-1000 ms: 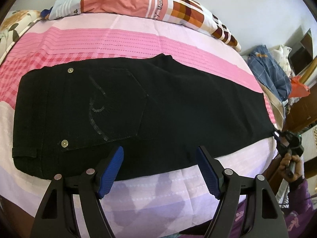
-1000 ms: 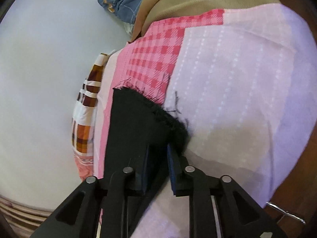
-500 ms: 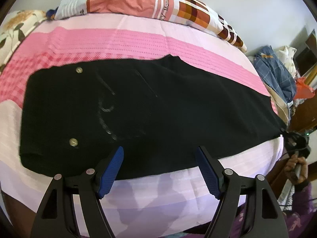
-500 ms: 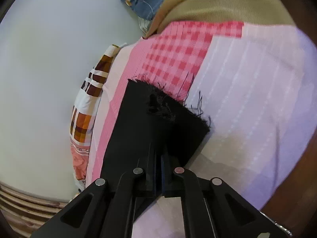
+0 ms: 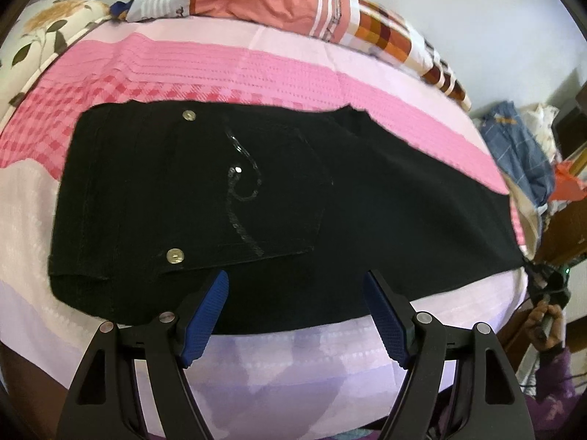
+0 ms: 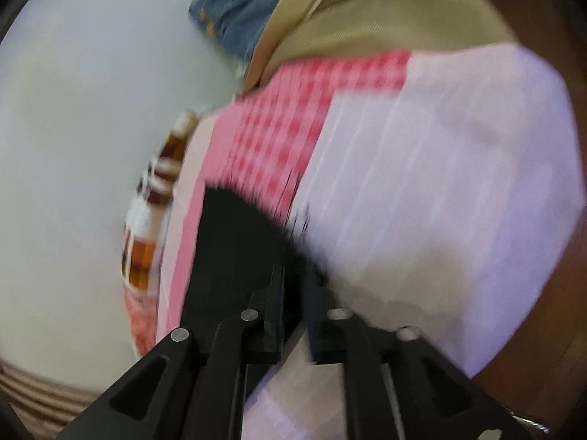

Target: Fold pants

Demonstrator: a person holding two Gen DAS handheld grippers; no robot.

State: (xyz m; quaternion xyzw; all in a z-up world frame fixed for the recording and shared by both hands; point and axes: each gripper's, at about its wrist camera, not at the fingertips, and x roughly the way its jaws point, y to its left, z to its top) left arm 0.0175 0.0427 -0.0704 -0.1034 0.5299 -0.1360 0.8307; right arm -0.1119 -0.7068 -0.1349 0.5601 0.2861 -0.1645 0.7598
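Note:
Black pants [image 5: 279, 198] lie flat across the pink bed, folded lengthwise, waistband at the left and leg ends at the right. A back pocket with sequin trim and two metal rivets faces up. My left gripper [image 5: 295, 293] is open and empty, hovering over the near edge of the pants at the seat. My right gripper [image 6: 295, 282] sits at the frayed leg hem [image 6: 249, 220], its jaws a little apart around the black cloth; the view is blurred. It also shows in the left wrist view [image 5: 546, 286] at the far right end of the pants.
The bed sheet [image 5: 256, 69] has pink, checked and pale lilac bands. A folded orange and checked blanket [image 5: 330, 11] lies along the far edge by the wall. A pile of clothes [image 5: 521, 154] sits at the right. A floral pillow [image 5: 40, 36] is at far left.
The right gripper shut on the hem half a second ago, and its jaws now stand slightly apart. The left gripper's view has shifted left along the pants, still open.

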